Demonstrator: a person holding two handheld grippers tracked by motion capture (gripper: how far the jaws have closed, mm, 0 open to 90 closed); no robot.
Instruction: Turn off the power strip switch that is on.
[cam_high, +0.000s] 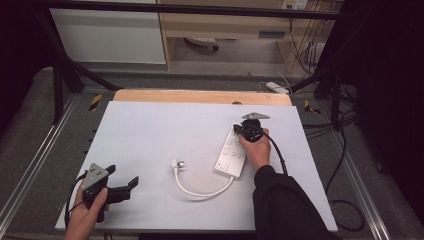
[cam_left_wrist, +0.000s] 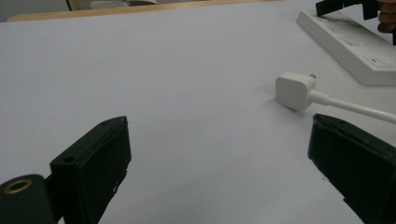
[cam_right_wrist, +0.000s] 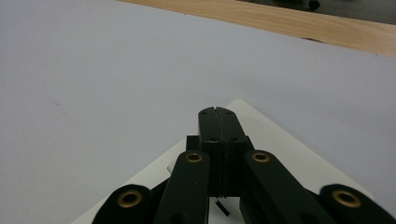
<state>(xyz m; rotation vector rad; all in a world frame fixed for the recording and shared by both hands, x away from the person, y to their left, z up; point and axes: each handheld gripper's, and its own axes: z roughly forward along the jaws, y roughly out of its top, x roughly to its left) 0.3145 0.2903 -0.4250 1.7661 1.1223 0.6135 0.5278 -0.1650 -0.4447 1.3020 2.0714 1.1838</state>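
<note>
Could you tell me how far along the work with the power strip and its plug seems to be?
Little looks done. The plug lies loose on the white table, its cable curving back to the power strip. In hand: the right gripper, jaws shut together, sits over the strip's far end. The left gripper is open, short of the plug. Picking up the plug is probably still left.
</note>
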